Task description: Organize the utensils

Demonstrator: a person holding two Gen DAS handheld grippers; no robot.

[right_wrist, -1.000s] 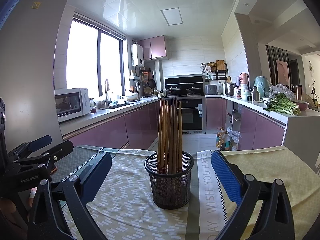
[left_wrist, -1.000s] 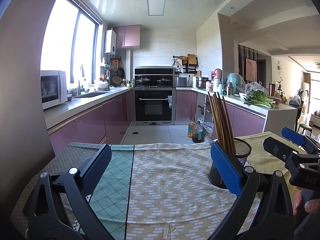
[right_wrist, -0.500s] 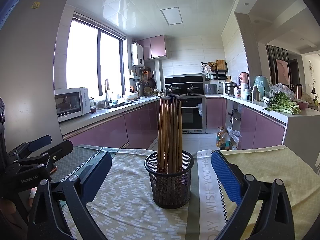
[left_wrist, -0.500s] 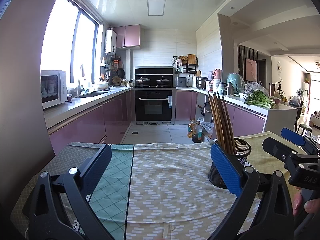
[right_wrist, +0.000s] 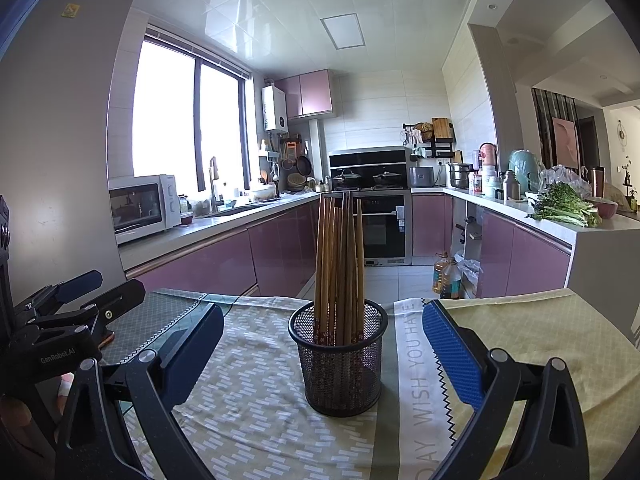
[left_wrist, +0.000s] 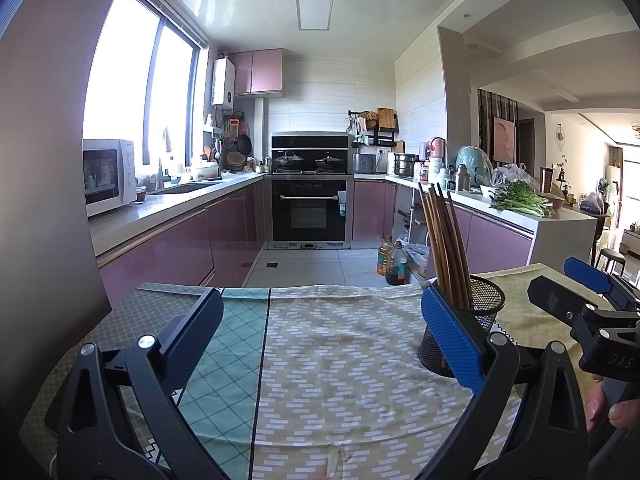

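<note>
Nothing has shifted since the earlier frames: our chopsticks stand upright, bunched in the black mesh holder, which sits on the patterned tablecloth beside its printed strip. Our right gripper hangs just in front of the holder, jaws spread wide to either side of it and gripping nothing. Our left gripper, to the holder's left, is equally wide and empty above bare cloth. Behind lie purple cabinets and the oven.
</note>
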